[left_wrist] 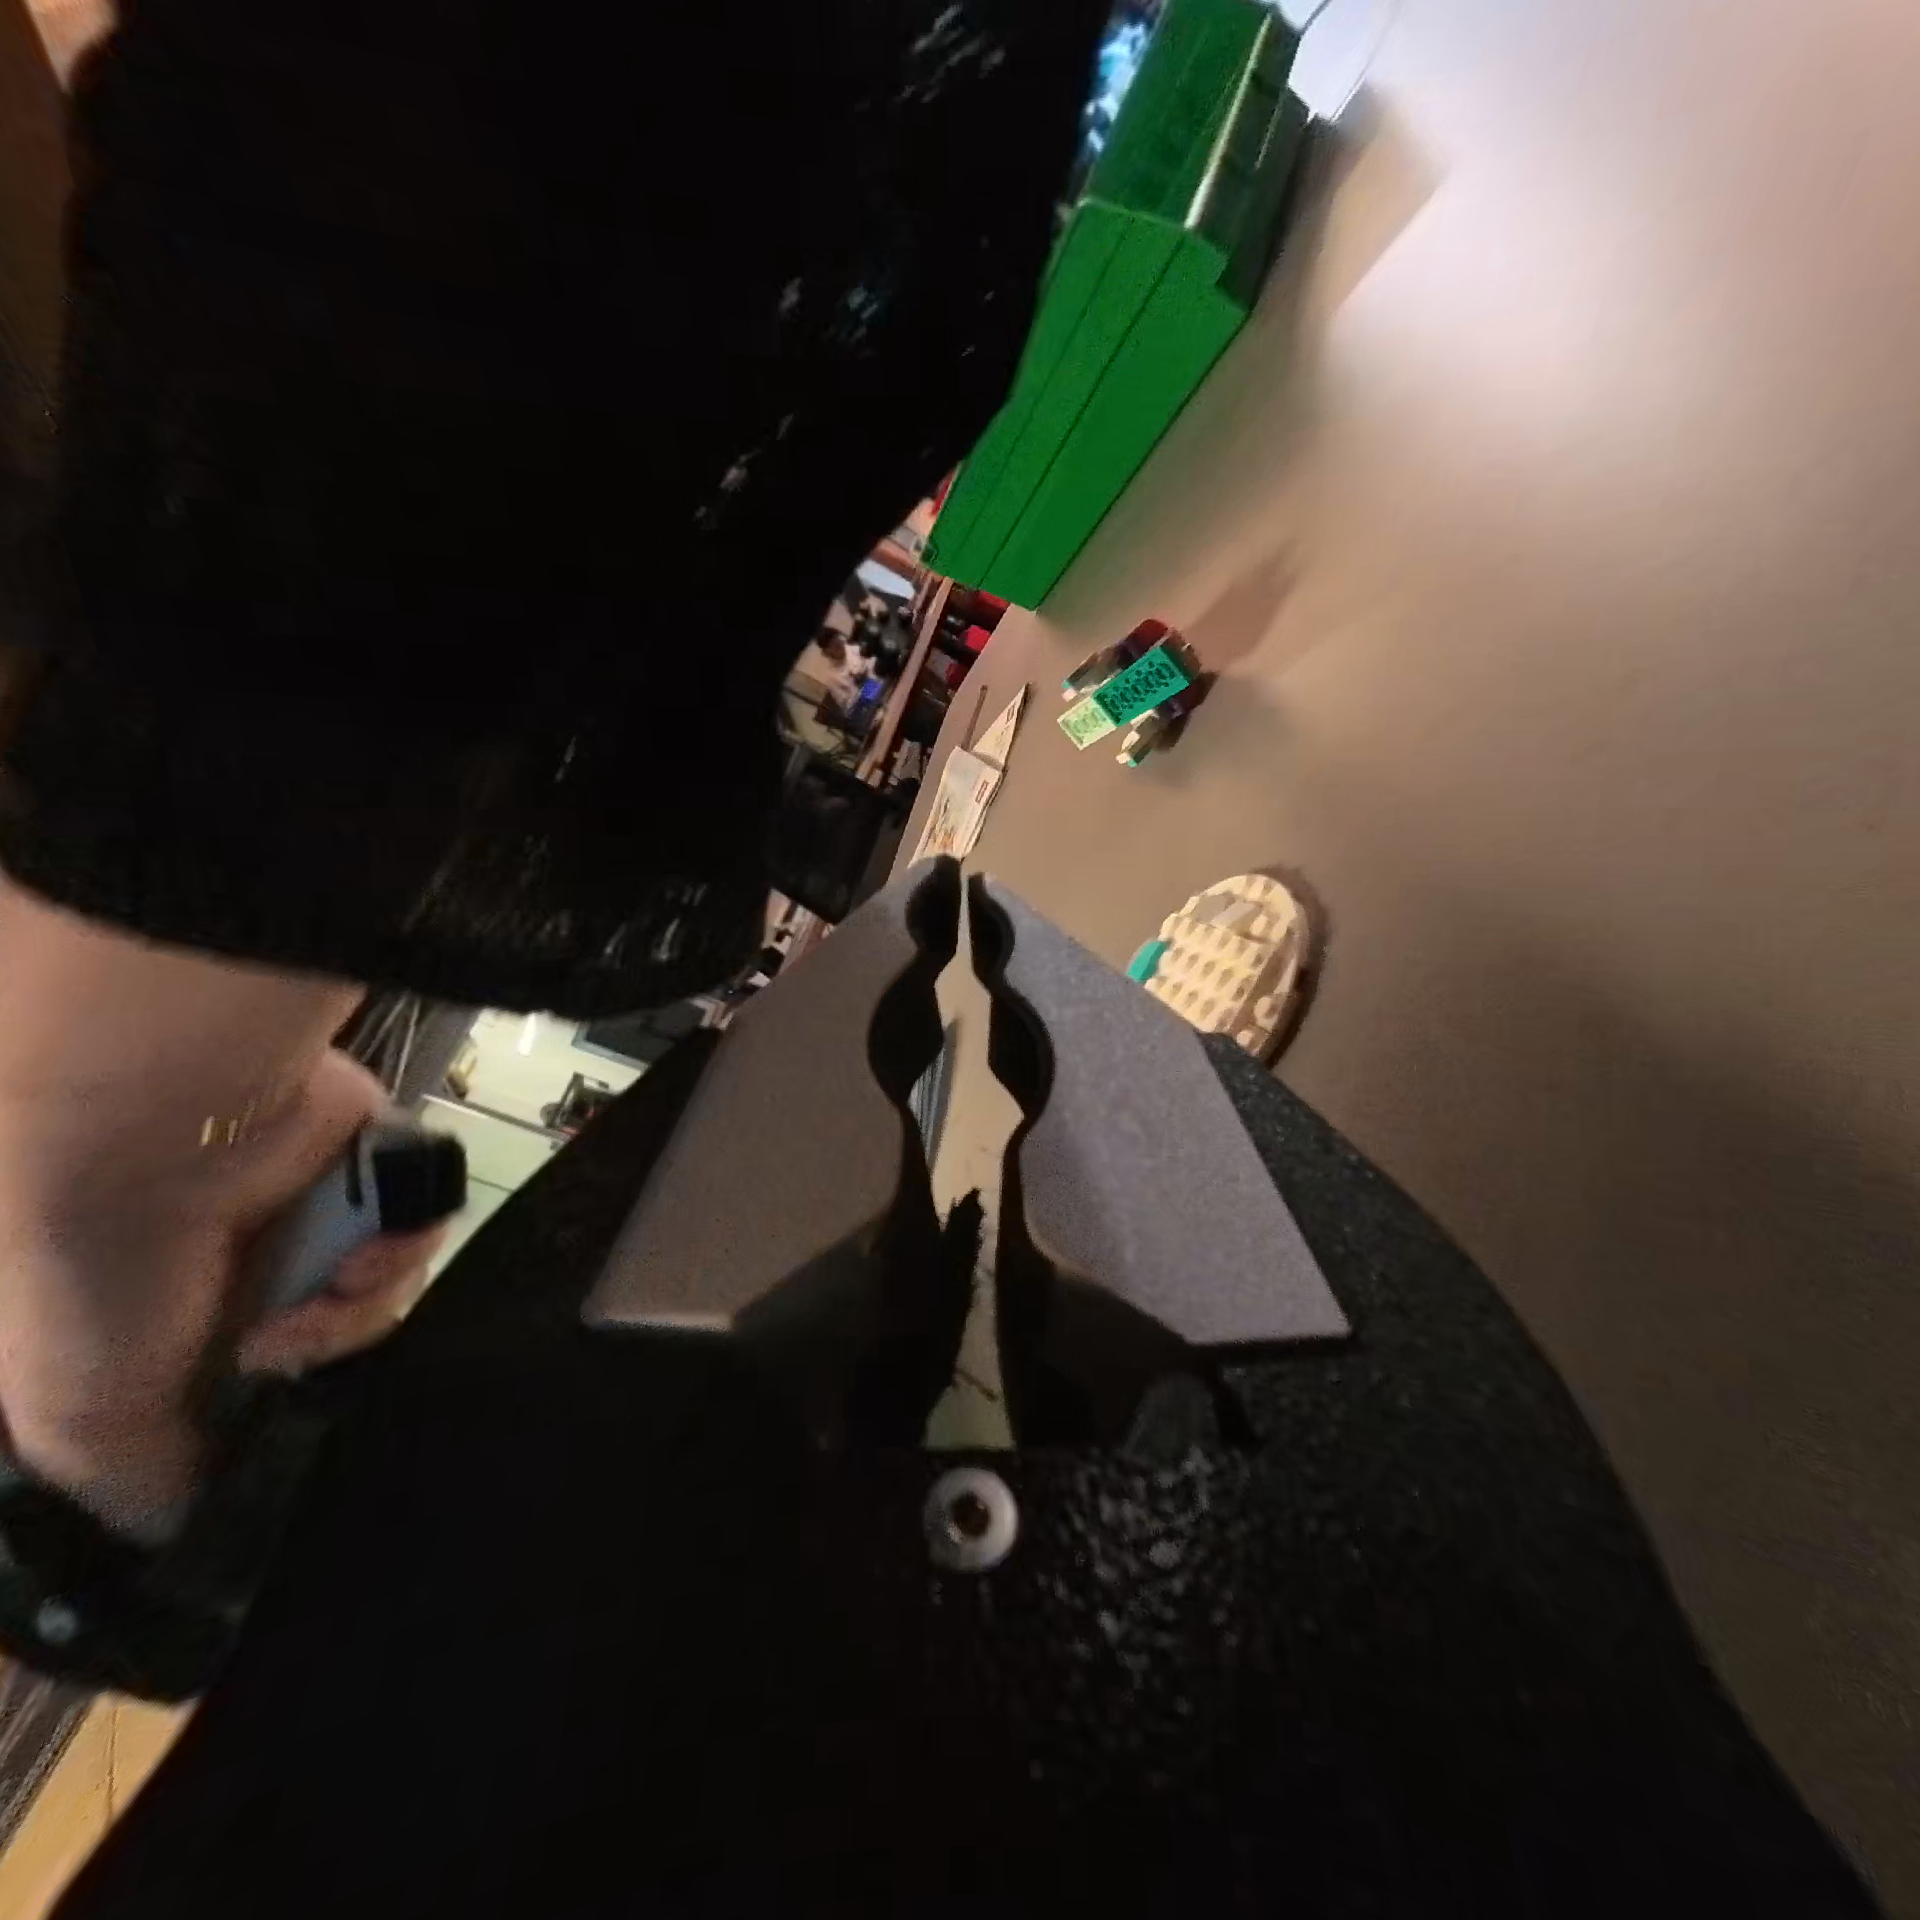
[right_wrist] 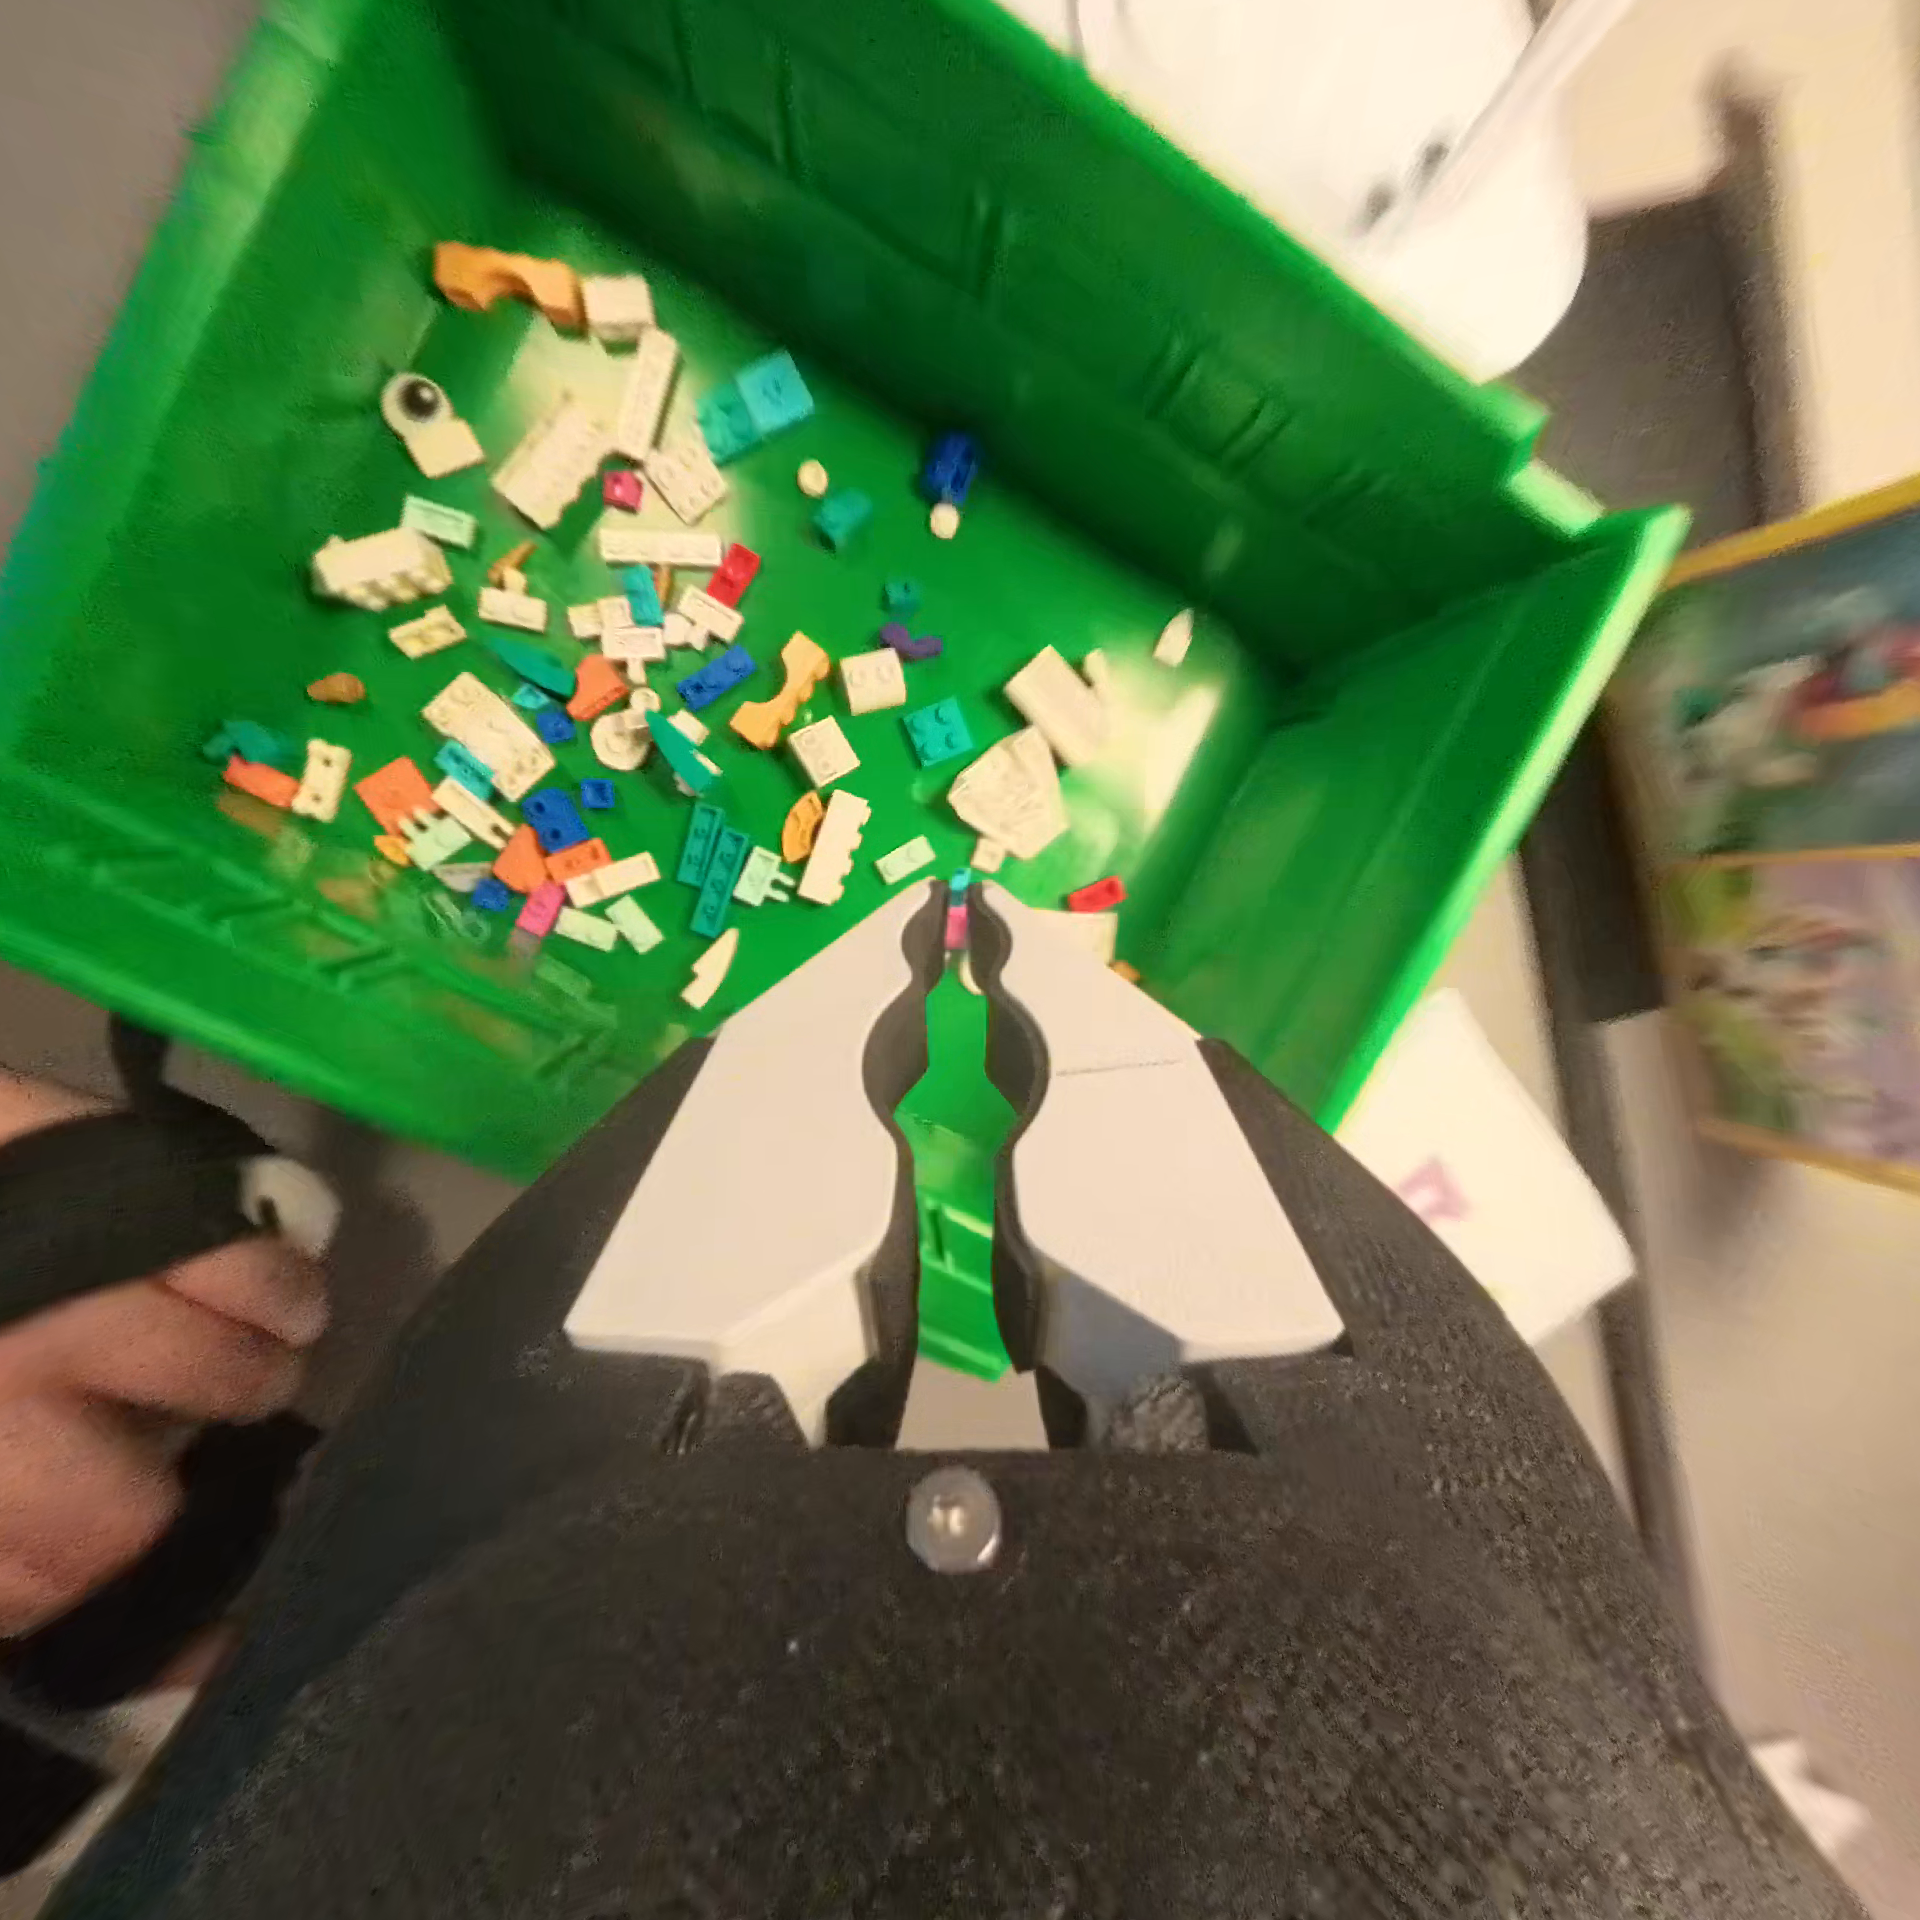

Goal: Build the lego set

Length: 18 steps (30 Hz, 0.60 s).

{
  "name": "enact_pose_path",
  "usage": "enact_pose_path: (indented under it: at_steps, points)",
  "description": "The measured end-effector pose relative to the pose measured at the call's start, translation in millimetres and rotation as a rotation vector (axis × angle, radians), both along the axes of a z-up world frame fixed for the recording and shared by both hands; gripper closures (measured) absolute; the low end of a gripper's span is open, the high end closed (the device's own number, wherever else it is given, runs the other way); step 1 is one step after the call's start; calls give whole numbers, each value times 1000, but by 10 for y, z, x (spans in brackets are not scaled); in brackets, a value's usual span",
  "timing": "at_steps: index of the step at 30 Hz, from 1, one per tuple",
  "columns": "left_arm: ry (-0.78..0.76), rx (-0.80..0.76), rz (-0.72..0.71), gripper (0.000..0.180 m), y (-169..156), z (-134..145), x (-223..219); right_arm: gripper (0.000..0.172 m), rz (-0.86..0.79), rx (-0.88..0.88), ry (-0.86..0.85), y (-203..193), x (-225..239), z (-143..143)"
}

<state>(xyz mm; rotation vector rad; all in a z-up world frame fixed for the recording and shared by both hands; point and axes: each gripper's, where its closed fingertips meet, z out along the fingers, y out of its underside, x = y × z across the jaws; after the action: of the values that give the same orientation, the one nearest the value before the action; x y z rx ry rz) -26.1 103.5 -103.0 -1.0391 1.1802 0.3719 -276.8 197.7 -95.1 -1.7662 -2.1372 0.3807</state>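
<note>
The right gripper [right_wrist: 958, 914] hangs over a bright green plastic bin [right_wrist: 1039, 260] whose floor is strewn with small toy bricks [right_wrist: 623, 665] in white, teal, orange and blue. Its pale fingertips [right_wrist: 1023, 966] are clamped on a tiny pink-and-teal brick piece [right_wrist: 956, 914] (pads pressing it from both sides), just above the bin floor near a red brick [right_wrist: 1096, 894].

The left gripper [left_wrist: 961, 883] is tilted over a grey tabletop [left_wrist: 1558, 935], jaws nearly closed on nothing. Nearest to it is a round tan studded plate [left_wrist: 1236, 966]; farther off stand a small teal-and-green brick model [left_wrist: 1132, 691], a paper leaflet [left_wrist: 971, 800] and the bin.
</note>
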Motion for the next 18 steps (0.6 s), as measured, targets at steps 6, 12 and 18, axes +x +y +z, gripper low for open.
enact_pose_path:
  at_steps: [6, 12, 18]
  points:
    - [-9, 0, -8, 180, -24, 23, -10, 171, -166, -130, -271, 77, -193, -577]
    - [6, 0, -14, 180, -30, 5, 11, 171, -164, -178, -253, -76, -468, -666]
    - [31, 15, -16, 180, -37, -3, 24, 171, -166, -104, -256, -38, -555, -791]
